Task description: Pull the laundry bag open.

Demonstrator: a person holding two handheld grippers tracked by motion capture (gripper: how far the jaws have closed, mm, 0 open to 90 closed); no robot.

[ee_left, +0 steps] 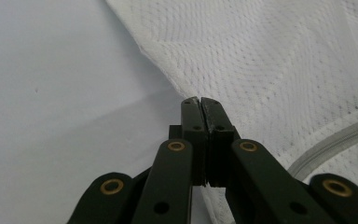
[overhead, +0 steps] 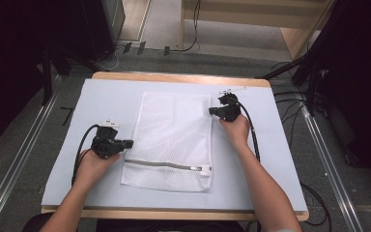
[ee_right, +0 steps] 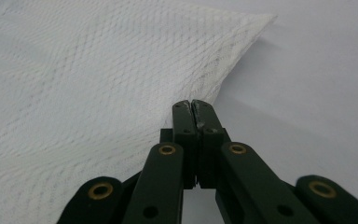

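A white mesh bag [overhead: 171,140] lies flat mid-table [overhead: 101,96], zipper [overhead: 166,165] (grey) at the near end. The left gripper [overhead: 125,143] sits at its left edge, the right gripper [overhead: 213,110] at its right edge, each with jaws pressed together beside the mesh.

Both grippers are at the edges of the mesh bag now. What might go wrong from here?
Left gripper and right gripper both have their fingers closed right at the mesh laundry bag edges; whether fabric is pinched is unclear, so a lift may come up empty. They sit at opposite sides, one far, one near, so pulling could skew the bag. The open mesh could snag on the fingertips, and the zipper end may drag on the table cover.
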